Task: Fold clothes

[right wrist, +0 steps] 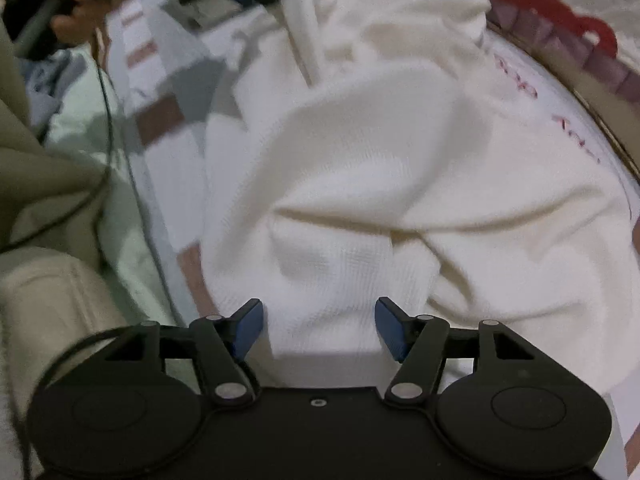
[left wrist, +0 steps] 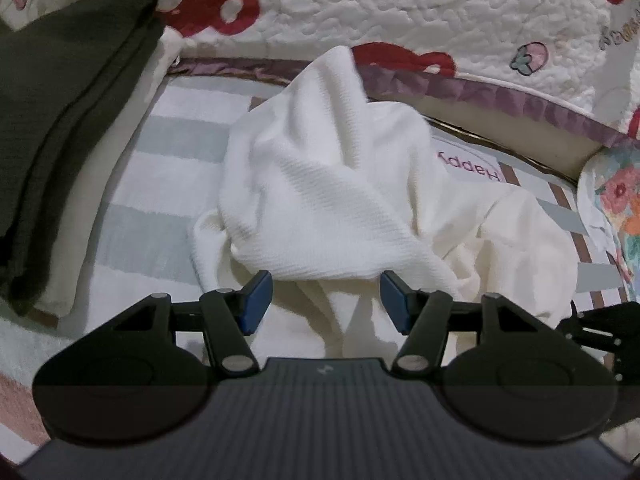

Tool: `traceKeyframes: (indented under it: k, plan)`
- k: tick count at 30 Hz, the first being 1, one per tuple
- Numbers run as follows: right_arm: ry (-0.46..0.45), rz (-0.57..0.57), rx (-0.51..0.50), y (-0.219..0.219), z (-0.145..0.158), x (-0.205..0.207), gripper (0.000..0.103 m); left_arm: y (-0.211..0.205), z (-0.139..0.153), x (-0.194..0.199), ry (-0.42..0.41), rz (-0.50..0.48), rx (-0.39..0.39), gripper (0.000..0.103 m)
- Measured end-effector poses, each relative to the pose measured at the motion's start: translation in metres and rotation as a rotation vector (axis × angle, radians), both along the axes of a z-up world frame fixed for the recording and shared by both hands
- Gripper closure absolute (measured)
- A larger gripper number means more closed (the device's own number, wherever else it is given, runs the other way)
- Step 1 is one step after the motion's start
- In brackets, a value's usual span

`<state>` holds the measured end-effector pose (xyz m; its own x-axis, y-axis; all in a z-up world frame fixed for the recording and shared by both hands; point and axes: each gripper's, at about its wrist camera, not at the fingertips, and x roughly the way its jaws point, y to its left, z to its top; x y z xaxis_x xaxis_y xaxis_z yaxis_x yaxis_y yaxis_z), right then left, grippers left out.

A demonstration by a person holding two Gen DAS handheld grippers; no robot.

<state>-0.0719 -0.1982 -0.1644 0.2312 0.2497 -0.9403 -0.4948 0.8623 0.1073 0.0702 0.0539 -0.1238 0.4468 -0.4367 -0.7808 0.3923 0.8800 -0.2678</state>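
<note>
A crumpled cream-white knit garment [left wrist: 320, 184] lies in a heap on a striped towel [left wrist: 160, 184] with pink lettering. My left gripper [left wrist: 326, 300] is open at the garment's near edge, blue pads [left wrist: 256, 300] wide apart with cloth lying between them but not pinched. In the right wrist view the same white garment [right wrist: 380, 160] fills the middle. My right gripper [right wrist: 318, 328] is open too, with a fold of the cloth between its blue pads [right wrist: 390, 326]. The right gripper's black frame [left wrist: 600, 328] shows at the right edge of the left wrist view.
A folded dark olive garment [left wrist: 60, 140] on a white one lies at the left. A quilted white cover with red bears [left wrist: 400, 8] and a purple trim [left wrist: 480, 92] runs along the back. A floral cloth [left wrist: 616, 208] sits at the right. A hand [right wrist: 74, 20] and black cable [right wrist: 108, 120] show at upper left.
</note>
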Motion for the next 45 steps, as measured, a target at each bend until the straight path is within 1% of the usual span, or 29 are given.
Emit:
traceKeyframes:
  k: [2,3,4,5,6,7,9,11,12,14,15,18,19,20,21,22,23,24,26,28,29,30,31,32,35,36,39,42,45]
  plan:
    - [0.034,-0.057,0.034,-0.009,-0.004,0.006,0.036,-0.003,0.004,-0.004,0.009,-0.008,-0.019,0.044]
    - [0.049,-0.078,0.059,-0.013,-0.006,0.009,0.036,-0.005,0.007,-0.005,0.027,-0.016,-0.05,0.044]
    - [0.059,-0.081,0.103,-0.018,-0.007,0.011,0.04,-0.008,0.009,-0.007,0.048,-0.027,-0.088,0.043]
    - [0.068,-0.078,0.152,-0.024,-0.009,0.014,0.048,-0.011,0.012,-0.009,0.069,-0.038,-0.125,0.042]
    - [0.08,-0.076,0.211,-0.031,-0.011,0.018,0.077,-0.014,0.015,-0.011,0.076,-0.058,-0.153,0.041]
    - [0.1,-0.122,0.269,-0.043,-0.014,0.025,0.093,-0.02,0.019,-0.016,0.059,-0.087,-0.161,0.041]
    - [0.13,-0.241,0.408,-0.069,-0.013,0.037,0.096,-0.034,0.029,-0.028,-0.019,-0.166,-0.122,0.041]
    - [0.1,-0.317,0.539,-0.091,-0.003,0.042,0.097,-0.046,0.035,-0.039,-0.077,-0.236,-0.091,0.041]
    - [0.074,-0.354,0.599,-0.101,0.004,0.044,0.1,-0.051,0.039,-0.044,-0.104,-0.273,-0.082,0.04]
    - [0.025,-0.423,0.712,-0.12,0.017,0.046,0.1,-0.06,0.042,-0.052,-0.129,-0.348,-0.078,0.037]
    - [0.009,-0.448,0.745,-0.127,0.021,0.046,0.1,-0.065,0.042,-0.055,-0.131,-0.384,-0.078,0.037]
    - [0.002,-0.467,0.682,-0.127,0.024,0.044,0.1,-0.079,0.038,-0.065,-0.119,-0.48,-0.065,0.032]
    - [0.0,-0.473,0.661,-0.127,0.025,0.043,0.095,-0.084,0.034,-0.067,-0.106,-0.501,-0.047,0.031]
    - [-0.003,-0.48,0.64,-0.127,0.026,0.042,0.094,-0.09,0.029,-0.067,-0.087,-0.514,-0.023,0.031]
    - [-0.005,-0.486,0.619,-0.127,0.027,0.041,0.091,-0.094,0.023,-0.065,-0.062,-0.516,-0.008,0.031]
    - [-0.007,-0.492,0.598,-0.127,0.028,0.041,0.08,-0.097,0.014,-0.059,-0.002,-0.512,-0.012,0.03]
    - [-0.009,-0.498,0.577,-0.127,0.029,0.04,0.071,-0.101,0.003,-0.052,0.07,-0.506,-0.023,0.024]
    - [-0.012,-0.504,0.556,-0.127,0.03,0.039,0.056,-0.104,-0.008,-0.045,0.143,-0.499,-0.034,0.022]
    - [-0.017,-0.518,0.544,-0.129,0.03,0.04,0.055,-0.111,-0.03,-0.035,0.233,-0.474,-0.015,0.02]
    - [-0.024,-0.532,0.549,-0.132,0.029,0.041,0.055,-0.121,-0.042,-0.033,0.243,-0.474,0.047,0.021]
    - [-0.027,-0.539,0.551,-0.133,0.029,0.042,0.055,-0.125,-0.046,-0.035,0.24,-0.481,0.077,0.028]
    - [-0.03,-0.546,0.553,-0.135,0.028,0.043,0.055,-0.126,-0.044,-0.037,0.206,-0.479,0.103,0.037]
    - [-0.033,-0.553,0.556,-0.136,0.027,0.044,0.055,-0.127,-0.039,-0.038,0.159,-0.473,0.127,0.074]
    - [-0.037,-0.56,0.558,-0.138,0.027,0.045,0.055,-0.127,-0.034,-0.04,0.112,-0.466,0.151,0.097]
    - [-0.053,-0.586,0.567,-0.143,0.026,0.046,0.055,-0.128,-0.019,-0.044,-0.029,-0.445,0.223,0.098]
    - [-0.077,-0.605,0.576,-0.146,0.028,0.043,0.055,-0.128,-0.014,-0.046,-0.076,-0.438,0.246,0.098]
    - [-0.145,-0.635,0.646,-0.155,0.036,0.043,0.055,-0.115,0.014,-0.026,-0.242,-0.342,0.303,0.098]
    - [-0.175,-0.617,0.672,-0.156,0.041,0.045,0.055,-0.1,0.031,-0.009,-0.296,-0.248,0.295,0.098]
    - [-0.2,-0.594,0.689,-0.156,0.045,0.047,0.055,-0.089,0.037,0.001,-0.366,-0.197,0.325,0.098]
